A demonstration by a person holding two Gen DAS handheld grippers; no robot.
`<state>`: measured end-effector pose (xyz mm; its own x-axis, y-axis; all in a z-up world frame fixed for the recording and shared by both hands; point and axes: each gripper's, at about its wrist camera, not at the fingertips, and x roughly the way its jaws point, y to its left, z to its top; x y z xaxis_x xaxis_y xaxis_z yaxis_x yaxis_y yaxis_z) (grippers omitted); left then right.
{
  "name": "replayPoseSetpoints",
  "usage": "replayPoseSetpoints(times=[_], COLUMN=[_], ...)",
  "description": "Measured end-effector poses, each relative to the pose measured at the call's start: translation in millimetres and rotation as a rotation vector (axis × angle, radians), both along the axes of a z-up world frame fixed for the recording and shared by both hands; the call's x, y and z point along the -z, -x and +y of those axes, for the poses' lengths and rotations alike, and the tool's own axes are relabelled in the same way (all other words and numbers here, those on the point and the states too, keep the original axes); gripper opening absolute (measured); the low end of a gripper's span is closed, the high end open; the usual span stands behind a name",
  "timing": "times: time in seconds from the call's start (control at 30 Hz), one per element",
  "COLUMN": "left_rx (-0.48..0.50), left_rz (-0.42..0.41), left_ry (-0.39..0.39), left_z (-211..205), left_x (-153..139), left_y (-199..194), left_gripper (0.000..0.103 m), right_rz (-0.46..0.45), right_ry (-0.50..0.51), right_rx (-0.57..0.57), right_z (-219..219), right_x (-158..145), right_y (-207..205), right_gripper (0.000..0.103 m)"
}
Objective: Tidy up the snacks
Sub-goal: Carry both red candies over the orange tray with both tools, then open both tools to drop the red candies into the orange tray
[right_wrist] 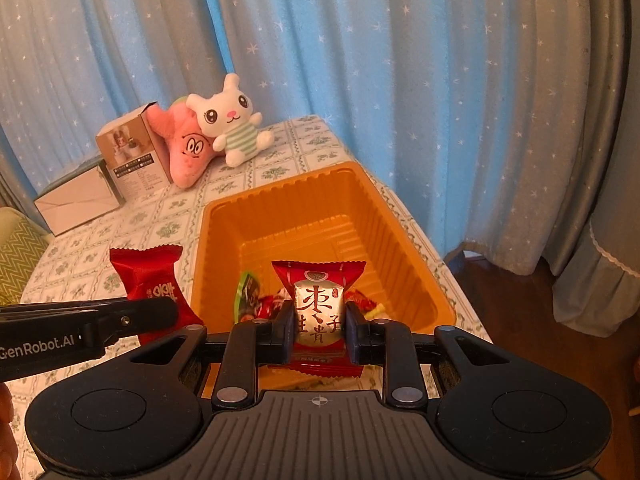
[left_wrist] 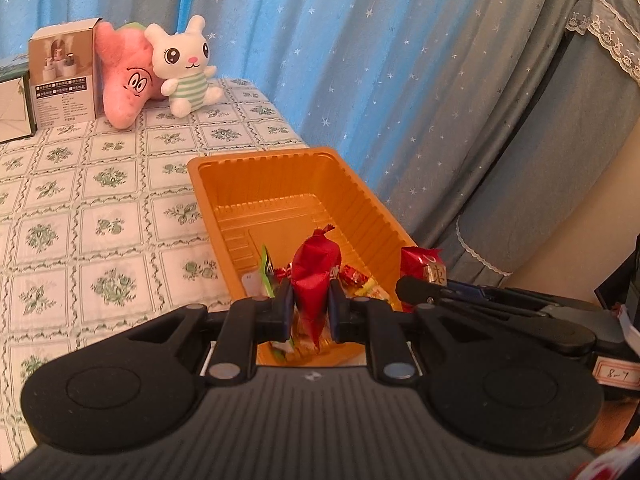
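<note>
An orange plastic tray (left_wrist: 224, 216) (right_wrist: 400, 240) stands on the tablecloth with several small wrapped snacks (left_wrist: 360, 280) (right_wrist: 256, 300) at its near end. My left gripper (left_wrist: 310, 304) is shut on a plain red snack packet (left_wrist: 314, 276), held over the tray's near end; that packet shows in the right wrist view (right_wrist: 148, 276) left of the tray. My right gripper (right_wrist: 319, 328) is shut on a red and silver date snack packet (right_wrist: 320, 304), held above the tray's near edge; it also shows in the left wrist view (left_wrist: 424, 264) at the tray's right rim.
A pink star plush (left_wrist: 124, 80) (right_wrist: 184, 148), a white rabbit plush (left_wrist: 186, 64) (right_wrist: 232, 120) and a cardboard box (left_wrist: 64, 76) (right_wrist: 132, 156) stand at the table's far end. Blue starred curtains (left_wrist: 360, 60) hang behind. The table edge runs just right of the tray.
</note>
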<state>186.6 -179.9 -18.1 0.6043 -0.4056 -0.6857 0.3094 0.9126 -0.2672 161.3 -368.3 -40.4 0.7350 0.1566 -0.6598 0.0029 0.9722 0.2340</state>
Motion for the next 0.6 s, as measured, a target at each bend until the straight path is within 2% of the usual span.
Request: replayPoseSetpoints(times=[0.6], left_rx=[0.013], left_rz=[0.009], left_ry=[0.001], left_z=[-7.7], left_x=[12.2], left_y=[-52.3], left_gripper=[0.015], right_rz=[-0.012], right_ry=[0.035], right_rx=[-0.018], right_z=[-5.5], right_x=[-1.9], right_y=[-54.0], right_gripper=[0.026])
